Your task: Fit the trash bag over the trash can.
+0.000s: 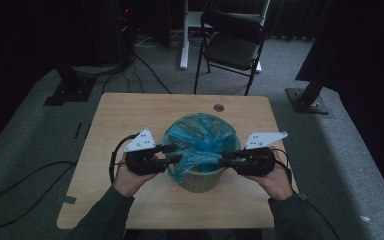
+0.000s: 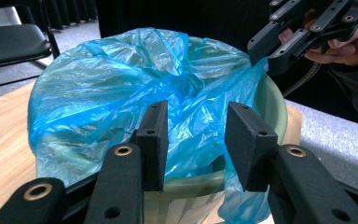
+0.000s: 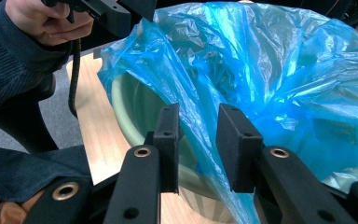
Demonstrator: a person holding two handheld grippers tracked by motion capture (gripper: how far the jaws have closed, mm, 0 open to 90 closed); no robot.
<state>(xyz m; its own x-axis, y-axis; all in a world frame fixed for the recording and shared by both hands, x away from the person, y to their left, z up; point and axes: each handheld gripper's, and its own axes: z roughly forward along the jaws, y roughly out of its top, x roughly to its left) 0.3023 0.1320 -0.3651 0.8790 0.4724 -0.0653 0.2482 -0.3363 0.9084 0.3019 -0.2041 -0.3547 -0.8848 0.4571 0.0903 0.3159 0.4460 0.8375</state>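
Two handheld grippers flank one pale green bin (image 1: 200,179) at the centre of a wooden table (image 1: 130,115), seen from the high view. A blue plastic liner (image 1: 200,137) is bunched loosely over the bin's mouth. The left gripper (image 1: 176,153) reaches in from nine o'clock, the right gripper (image 1: 225,159) from three o'clock. A black folding chair (image 1: 232,42) stands at twelve o'clock beyond the table.

Left gripper view: jaws parted, unclenched, with the liner (image 2: 121,88) and bin rim (image 2: 275,107) just past them; whether the pads touch plastic, I cannot tell. The other gripper (image 2: 265,58) sits at one o'clock.

Right gripper view: jaws apart, a fold of liner (image 3: 196,126) running between them, not pinched. A sleeved hand (image 3: 42,21) appears at eleven o'clock.
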